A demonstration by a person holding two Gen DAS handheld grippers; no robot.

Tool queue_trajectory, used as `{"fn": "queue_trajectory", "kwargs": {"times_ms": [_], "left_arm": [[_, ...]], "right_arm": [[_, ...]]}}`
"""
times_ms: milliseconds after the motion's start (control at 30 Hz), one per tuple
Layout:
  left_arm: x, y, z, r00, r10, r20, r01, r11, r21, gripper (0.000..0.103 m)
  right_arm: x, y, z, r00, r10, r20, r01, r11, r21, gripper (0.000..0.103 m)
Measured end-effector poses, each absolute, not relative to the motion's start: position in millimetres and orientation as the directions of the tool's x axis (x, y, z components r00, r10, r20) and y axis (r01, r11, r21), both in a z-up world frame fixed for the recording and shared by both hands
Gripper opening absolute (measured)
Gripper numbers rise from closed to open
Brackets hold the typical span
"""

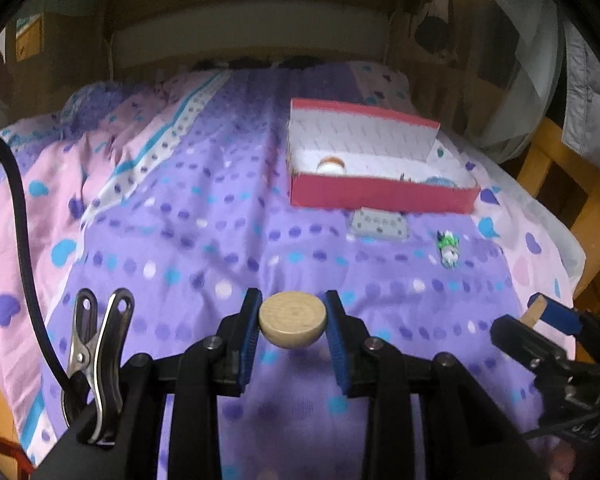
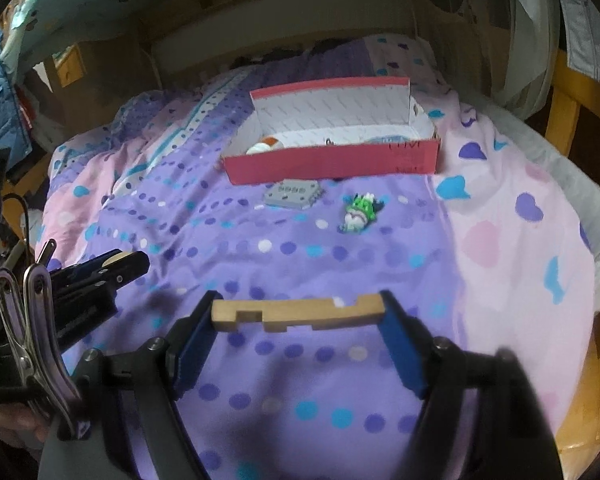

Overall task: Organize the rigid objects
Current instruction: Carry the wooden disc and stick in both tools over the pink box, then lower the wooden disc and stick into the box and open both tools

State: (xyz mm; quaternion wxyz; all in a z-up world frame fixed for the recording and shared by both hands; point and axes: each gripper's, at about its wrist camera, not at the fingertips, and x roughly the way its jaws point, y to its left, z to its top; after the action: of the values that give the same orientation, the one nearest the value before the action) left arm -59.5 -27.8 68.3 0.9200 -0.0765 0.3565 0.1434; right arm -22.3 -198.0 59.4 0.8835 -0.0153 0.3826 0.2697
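My left gripper [image 1: 293, 308] is shut on a round, pale wooden half-ball [image 1: 293, 326] and holds it above the purple dotted bedspread [image 1: 204, 240]. The blue pads of my right gripper [image 2: 300, 310] press on both ends of a notched wooden bar [image 2: 298, 316], which is also off the bed. Ahead stands an open red box [image 1: 380, 197] [image 2: 332, 165] with a white and orange round thing [image 1: 331, 165] [image 2: 266, 146] inside. In front of the box lie a grey studded plate [image 1: 380, 227] [image 2: 294, 195] and a small green toy figure [image 1: 447, 249] [image 2: 360, 212].
Each gripper shows at the edge of the other's view: the right gripper [image 1: 548, 316] and the left gripper [image 2: 112, 266]. A wooden bed frame [image 1: 560, 168] runs along the right side. A headboard [image 1: 252, 36] closes the far end. A metal clip [image 1: 96, 352] hangs on the left tool.
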Motion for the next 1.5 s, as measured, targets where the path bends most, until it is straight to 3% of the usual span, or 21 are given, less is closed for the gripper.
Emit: {"fn": "queue_trajectory", "kwargs": {"times_ms": [633, 800, 1500], "left_arm": [[36.7, -24.1, 44.5, 0.752, 0.207, -0.626, -0.253, 0.967, 0.016, 0.032], [48.6, -14.1, 50.1, 0.794, 0.220, -0.567, -0.279, 0.960, -0.017, 0.032], [110.0, -7.6, 42.6, 0.800, 0.224, -0.556, -0.263, 0.965, 0.010, 0.032]], "right_arm": [[63.9, -164.3, 35.4, 0.632, 0.476, -0.612, -0.493, 0.856, 0.157, 0.078], [85.2, -170.0, 32.8, 0.679, 0.445, -0.585, -0.429, 0.886, 0.176, 0.078], [138.1, -136.7, 33.4, 0.778, 0.349, -0.522, -0.400, 0.917, 0.016, 0.078]]}}
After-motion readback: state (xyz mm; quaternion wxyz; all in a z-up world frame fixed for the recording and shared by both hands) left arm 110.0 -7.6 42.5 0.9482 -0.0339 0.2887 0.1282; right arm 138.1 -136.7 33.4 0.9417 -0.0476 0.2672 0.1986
